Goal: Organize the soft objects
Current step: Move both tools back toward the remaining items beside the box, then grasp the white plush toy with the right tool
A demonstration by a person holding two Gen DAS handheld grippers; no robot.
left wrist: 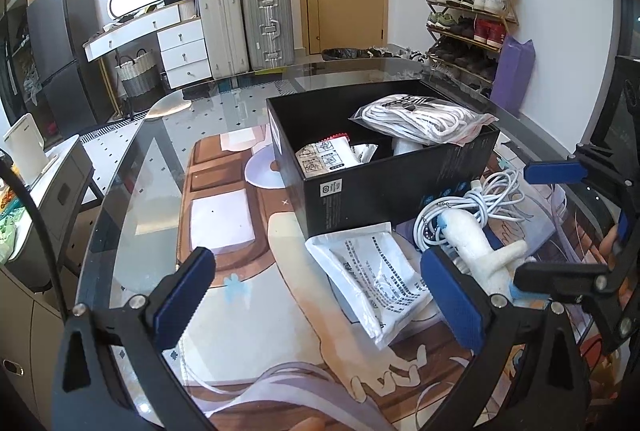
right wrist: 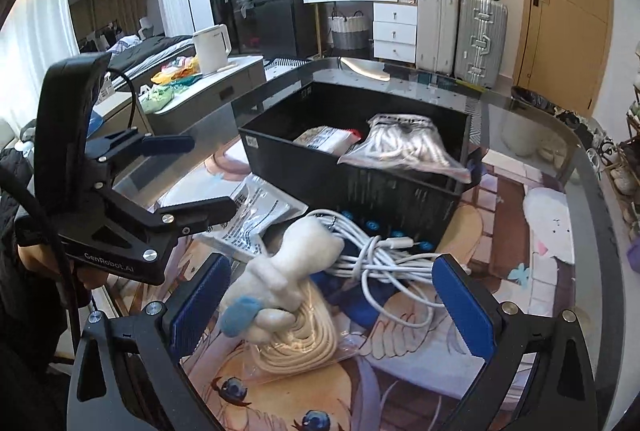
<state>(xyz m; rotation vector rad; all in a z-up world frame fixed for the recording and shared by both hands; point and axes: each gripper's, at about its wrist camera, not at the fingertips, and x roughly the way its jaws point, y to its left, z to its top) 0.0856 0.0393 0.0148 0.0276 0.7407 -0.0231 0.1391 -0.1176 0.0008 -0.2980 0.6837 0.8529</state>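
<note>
Right wrist view: right gripper (right wrist: 332,303) wide, empty, over plush toy (right wrist: 296,267) at lower centre, on counter (right wrist: 552,135) beside black box (right wrist: 360,187). Left gripper (left wrist: 320,295) wide, empty. Risk: white cable (right wrist: 384,263) touching toy, snags on lift.

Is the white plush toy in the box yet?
No, still out. The white plush toy lies on the mat beside the coiled white cable, in front of the black box.

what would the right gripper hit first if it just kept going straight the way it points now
Probably the white plush toy, lying between the open right gripper and the coiled white cable; the black box is farther on. Depth is uncertain.
</note>
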